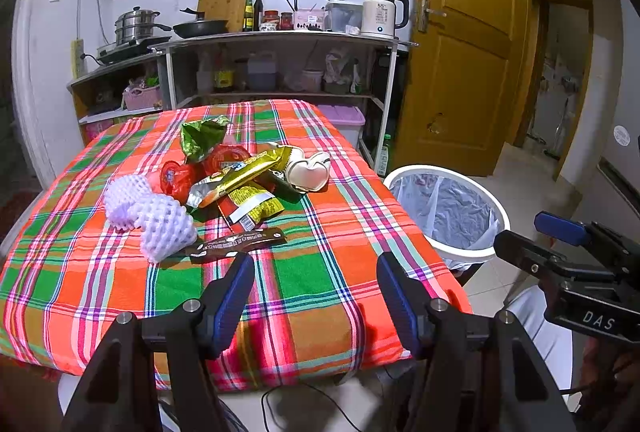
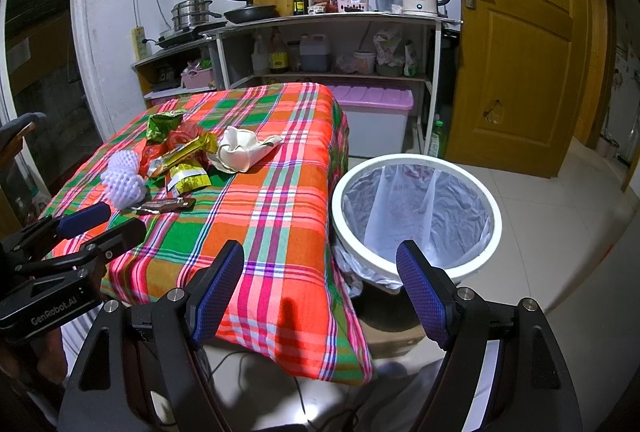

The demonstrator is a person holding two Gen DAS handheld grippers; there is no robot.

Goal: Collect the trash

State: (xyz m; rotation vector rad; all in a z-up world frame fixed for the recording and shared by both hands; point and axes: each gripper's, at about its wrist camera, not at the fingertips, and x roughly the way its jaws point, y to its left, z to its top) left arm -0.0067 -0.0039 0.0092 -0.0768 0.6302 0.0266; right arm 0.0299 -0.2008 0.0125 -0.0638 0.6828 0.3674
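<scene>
A pile of trash lies on the plaid-covered table [image 1: 312, 288]: white foam fruit nets [image 1: 154, 210], red plastic cups [image 1: 178, 178], a green foil wrapper [image 1: 202, 138], yellow snack wrappers [image 1: 248, 188], a brown stick wrapper [image 1: 236, 242] and a crumpled white paper [image 1: 308, 172]. A white bin [image 2: 416, 212] with a plastic liner stands on the floor right of the table. My left gripper [image 1: 316, 272] is open and empty over the table's near part, short of the pile. My right gripper [image 2: 320, 264] is open and empty, hovering between the table corner and the bin.
A shelf unit [image 1: 280, 64] with pans, bottles and a kettle [image 1: 382, 12] stands behind the table. A wooden door [image 1: 460, 44] is at the right. A lilac-lidded box [image 2: 376, 112] sits under the shelf. A cable [image 1: 304, 404] lies on the tiled floor.
</scene>
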